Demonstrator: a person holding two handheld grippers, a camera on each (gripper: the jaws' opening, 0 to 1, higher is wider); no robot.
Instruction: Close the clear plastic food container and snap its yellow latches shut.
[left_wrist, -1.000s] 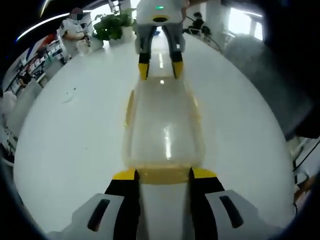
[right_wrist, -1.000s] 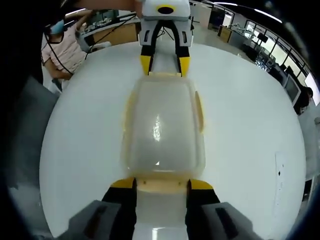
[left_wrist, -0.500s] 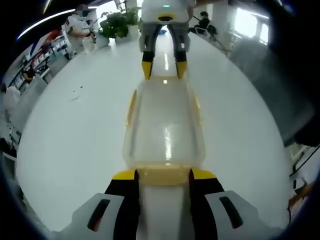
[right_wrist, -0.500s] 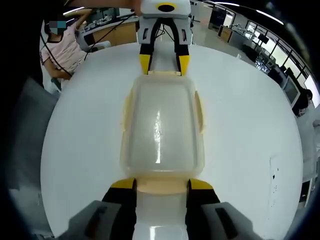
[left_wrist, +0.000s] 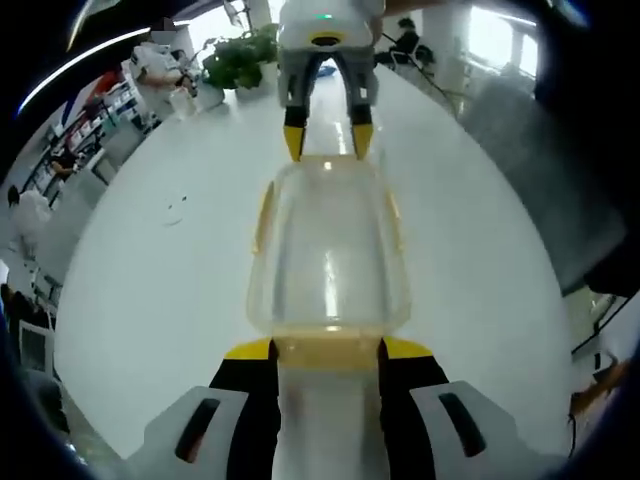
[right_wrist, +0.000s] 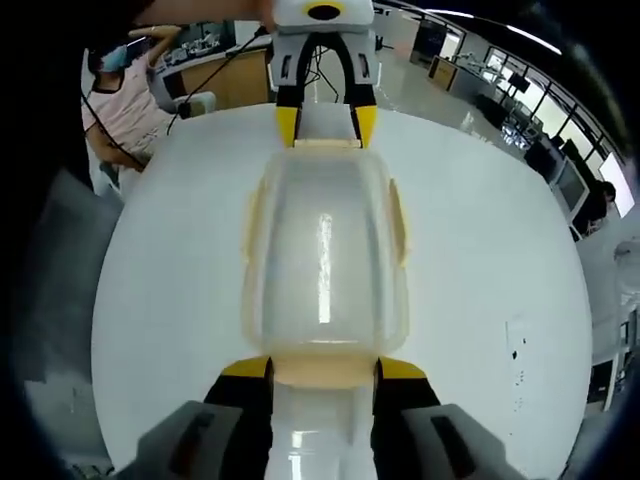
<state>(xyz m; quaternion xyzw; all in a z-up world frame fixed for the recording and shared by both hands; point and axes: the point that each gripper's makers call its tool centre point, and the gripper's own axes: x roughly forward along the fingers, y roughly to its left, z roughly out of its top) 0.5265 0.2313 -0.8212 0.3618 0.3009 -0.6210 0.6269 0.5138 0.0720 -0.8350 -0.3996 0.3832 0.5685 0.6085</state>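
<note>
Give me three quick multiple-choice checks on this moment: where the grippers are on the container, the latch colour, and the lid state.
1. Where are the two grippers relative to the container?
A. Both at one end
B. One at each opposite end
C. Both over the middle

2. What colour are the latches along its sides?
A. Yellow
B. Blue
C. Red

3. What is the lid's state?
A. Lying apart on the table
B. Standing upright, open
C. Down on the box

Answers:
1: B, the right gripper sits at the near end in the right gripper view with the left gripper at the far end, each with a jaw either side of an end latch.
2: A, pale yellow tabs show on both long sides.
3: C, the clear lid covers the box on the table.
</note>
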